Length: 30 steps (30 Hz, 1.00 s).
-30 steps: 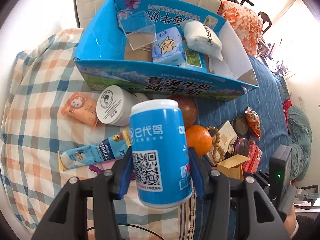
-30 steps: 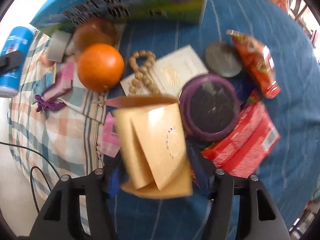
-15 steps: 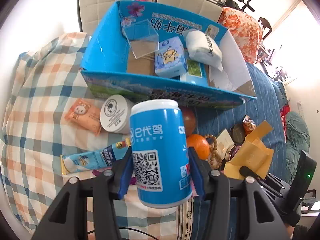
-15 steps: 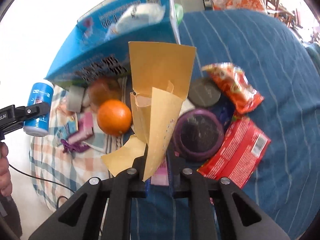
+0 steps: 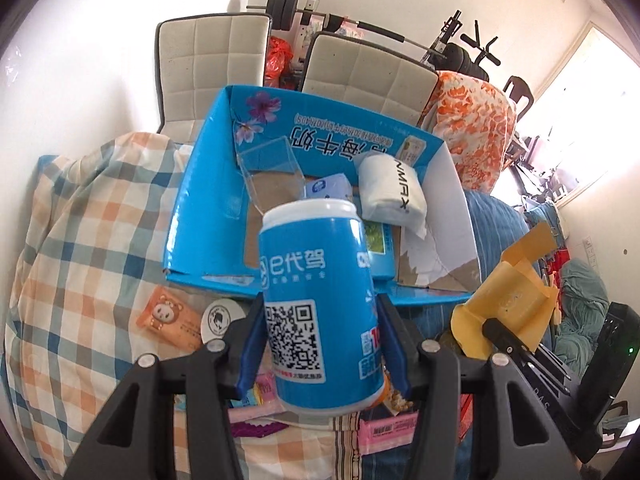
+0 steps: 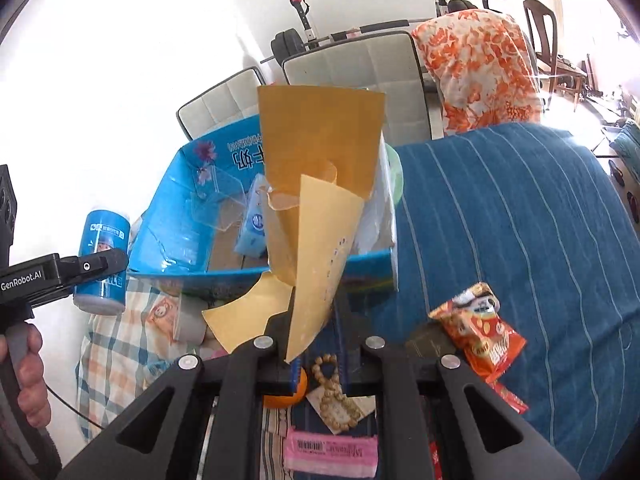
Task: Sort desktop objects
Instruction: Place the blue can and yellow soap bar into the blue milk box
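Observation:
My left gripper (image 5: 322,344) is shut on a blue can (image 5: 320,300) with a white top and a QR code, held upright above the checked cloth in front of the blue cardboard box (image 5: 200,208). In the right wrist view the same can (image 6: 104,240) and the left gripper (image 6: 80,268) show at the far left. My right gripper (image 6: 316,332) is shut on a folded yellow envelope (image 6: 320,168), which stands up in front of the blue box (image 6: 168,216). The left wrist view shows this envelope (image 5: 508,300) at the right, beside the box's corner.
The box holds a clear plastic case (image 5: 272,168), a tissue pack (image 5: 328,188) and a white roll (image 5: 392,184). On the table lie a bear packet (image 5: 168,316), a white lid (image 5: 220,316), an orange snack bag (image 6: 476,328), a bead bracelet (image 6: 332,388) and a pink packet (image 6: 332,450). Chairs (image 5: 212,60) stand behind.
The right gripper closed on the yellow envelope and lifted it off the table toward the box. The left gripper rose with the can, and both views tilted up.

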### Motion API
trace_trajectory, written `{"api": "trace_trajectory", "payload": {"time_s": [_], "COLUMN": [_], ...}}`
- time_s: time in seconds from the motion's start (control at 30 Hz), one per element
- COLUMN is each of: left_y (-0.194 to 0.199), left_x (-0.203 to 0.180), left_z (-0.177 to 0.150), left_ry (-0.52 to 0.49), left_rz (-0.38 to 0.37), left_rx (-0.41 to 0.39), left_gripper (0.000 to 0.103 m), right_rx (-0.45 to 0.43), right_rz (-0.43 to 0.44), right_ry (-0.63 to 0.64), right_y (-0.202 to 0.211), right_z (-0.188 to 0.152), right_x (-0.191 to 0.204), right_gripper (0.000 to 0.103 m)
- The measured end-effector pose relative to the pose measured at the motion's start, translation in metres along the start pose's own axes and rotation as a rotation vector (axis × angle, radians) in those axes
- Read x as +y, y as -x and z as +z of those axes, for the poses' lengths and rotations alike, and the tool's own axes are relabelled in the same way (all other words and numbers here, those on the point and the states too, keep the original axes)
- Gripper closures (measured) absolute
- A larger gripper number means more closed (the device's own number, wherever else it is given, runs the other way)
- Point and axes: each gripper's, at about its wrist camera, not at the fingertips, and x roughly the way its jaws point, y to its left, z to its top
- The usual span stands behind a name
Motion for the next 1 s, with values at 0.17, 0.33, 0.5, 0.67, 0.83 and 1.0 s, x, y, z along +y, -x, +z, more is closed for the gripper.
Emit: {"api": "trace_trajectory", "payload": {"time_s": [0.17, 0.33, 0.5, 0.67, 0.83, 1.0], "left_y": [-0.013, -0.030, -0.049, -0.072, -0.090, -0.112], "left_x": [-0.002, 0.000, 0.007, 0.017, 0.022, 0.030], "left_z": [0.020, 0.029, 0.033, 0.037, 0.042, 0.045], "left_ry": [-0.018, -0.025, -0.020, -0.009, -0.018, -0.031], "left_rz": [0.015, 0.030, 0.050, 0.074, 0.097, 0.122], "left_rx": [-0.013, 0.003, 0.016, 0.038, 0.055, 0.081], "left_gripper": [0.051, 0.051, 0.051, 0.051, 0.052, 0.053], "right_rx": [-0.023, -0.002, 0.045, 0.104, 0.174, 0.245], "right_rz": [-0.030, -0.084, -0.132, -0.148, -0.181, -0.187], "right_ry": [0.044, 0.119, 0.176, 0.207, 0.248, 0.260], "right_y": [-0.017, -0.039, -0.063, -0.082, -0.101, -0.116], "right_z": [0.025, 0.041, 0.046, 0.049, 0.048, 0.043], "right_x": [0.013, 0.026, 0.028, 0.029, 0.032, 0.030], "right_gripper": [0.090, 0.090, 0.090, 0.090, 0.089, 0.089]}}
